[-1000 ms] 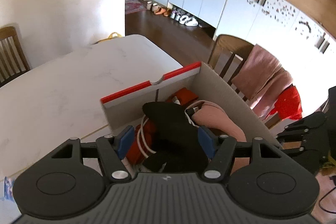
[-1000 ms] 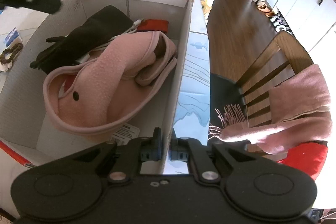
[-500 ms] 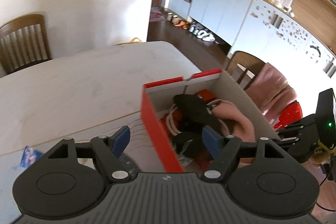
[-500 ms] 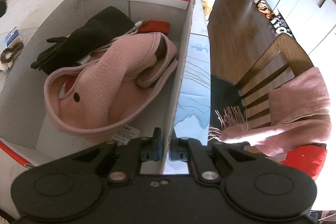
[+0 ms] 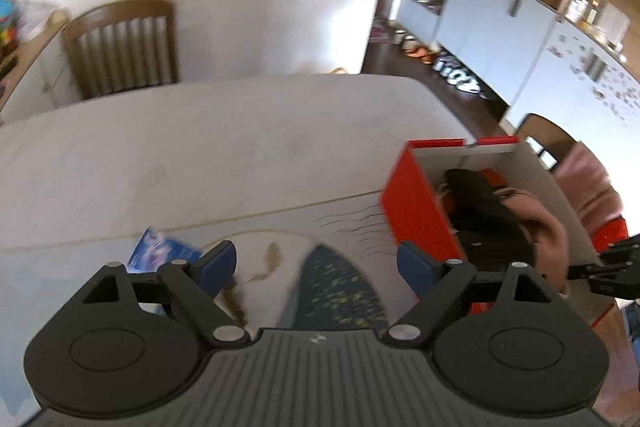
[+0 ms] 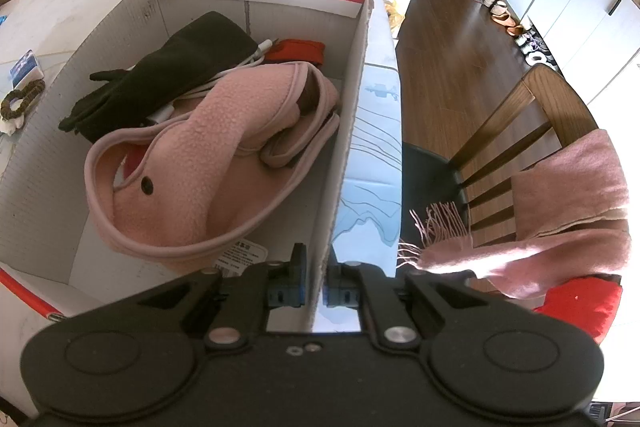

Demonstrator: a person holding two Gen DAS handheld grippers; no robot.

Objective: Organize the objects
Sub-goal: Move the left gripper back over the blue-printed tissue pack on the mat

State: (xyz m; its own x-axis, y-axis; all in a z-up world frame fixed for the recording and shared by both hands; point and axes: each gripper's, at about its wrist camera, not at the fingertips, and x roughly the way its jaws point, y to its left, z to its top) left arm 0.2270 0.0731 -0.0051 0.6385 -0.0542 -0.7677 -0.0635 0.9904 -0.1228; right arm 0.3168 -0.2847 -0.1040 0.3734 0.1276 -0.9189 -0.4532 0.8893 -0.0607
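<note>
Table (image 5: 200,155) now under left tongs (image 5: 316,261)

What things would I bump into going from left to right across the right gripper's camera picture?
Brown scrunchie → black glove → pink fleece → box wall → wooden chair → pink scarf.

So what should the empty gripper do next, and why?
Probably drop toward the brown scrunchie lying on the table outside the box. The left gripper is opening with nothing between its fingers, while the right gripper pinches the box wall.
</note>
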